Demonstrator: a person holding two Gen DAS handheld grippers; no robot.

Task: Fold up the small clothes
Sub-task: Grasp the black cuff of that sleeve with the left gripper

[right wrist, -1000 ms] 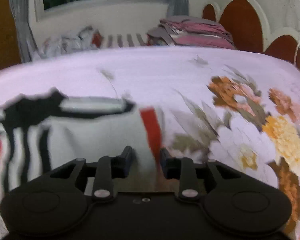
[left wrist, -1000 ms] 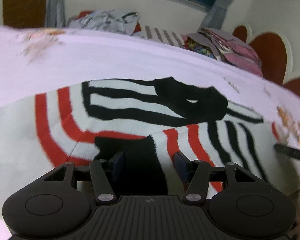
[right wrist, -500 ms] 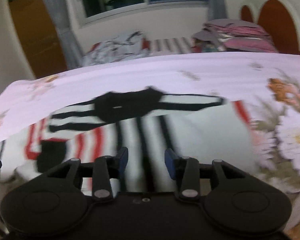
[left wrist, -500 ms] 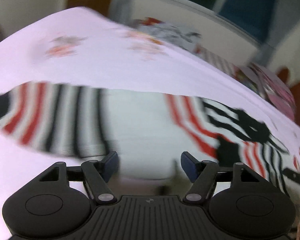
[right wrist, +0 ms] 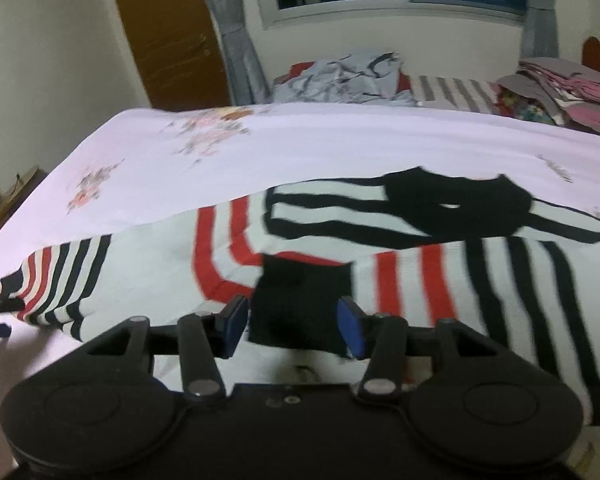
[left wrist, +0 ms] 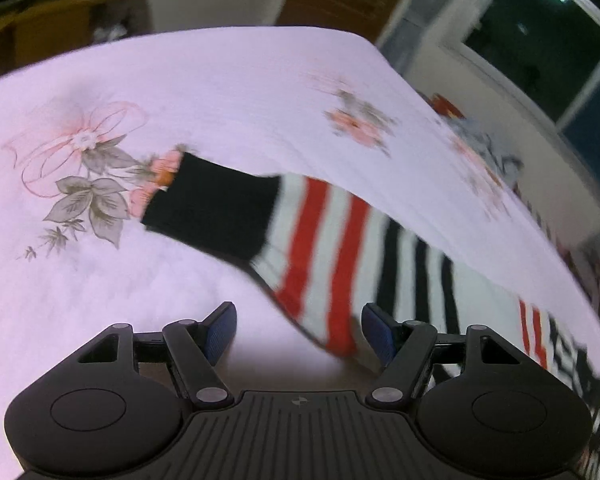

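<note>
Left-view sweater (left wrist: 332,256) newly blurred, cropped

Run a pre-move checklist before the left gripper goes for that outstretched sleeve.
1. Left gripper open: ok, blue pads well apart, nothing between them.
2. Right gripper open: ok, the folded-in black cuff lies in front of it, not pinched.
3. Left sleeve still to fold: ok, it lies stretched across the bedsheet, its black cuff at the far end.
4. Sleeve lying flat: cannot tell, motion blur.
5. Sweater body flat on the bed: ok, in the right wrist view.
6. Gripper height above fabric: cannot tell.
</note>
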